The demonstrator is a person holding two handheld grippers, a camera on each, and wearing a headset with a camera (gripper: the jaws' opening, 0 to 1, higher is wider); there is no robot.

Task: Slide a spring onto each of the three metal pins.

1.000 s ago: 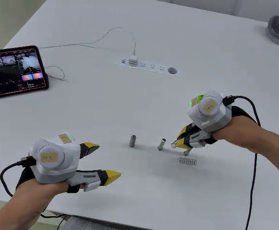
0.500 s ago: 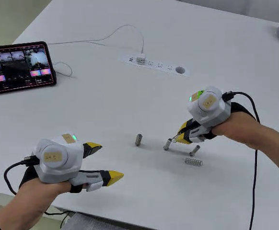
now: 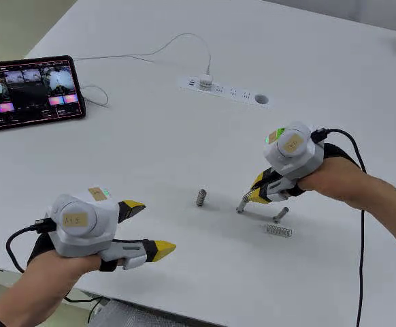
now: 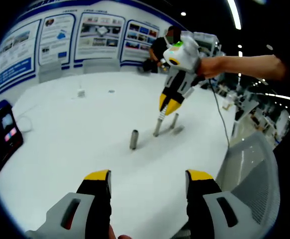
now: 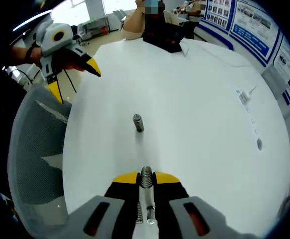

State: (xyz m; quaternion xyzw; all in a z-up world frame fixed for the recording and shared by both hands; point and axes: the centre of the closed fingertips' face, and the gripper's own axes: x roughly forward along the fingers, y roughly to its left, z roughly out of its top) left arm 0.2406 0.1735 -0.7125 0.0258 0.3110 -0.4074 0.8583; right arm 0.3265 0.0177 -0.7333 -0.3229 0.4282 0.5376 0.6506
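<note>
Sitting between tips of right tool [image 5: 145,180], spring [image 5: 145,174] over middle pin [image 4: 156,131].

My left gripper [image 4: 147,175] has its jaws spread apart, with bare white table [image 4: 60,149] between the yellow tips. Straight ahead of them stands an upright pin [image 4: 134,139]. Just beyond it, toward my right jaw, the right gripper [image 4: 168,106] points down, tips pinched on a spring [image 4: 160,118] atop a leaning pin [image 4: 157,130]. Another pin [image 4: 175,121] stands just beside that. A tablet [image 4: 0,139] lies far off my left jaw
</note>
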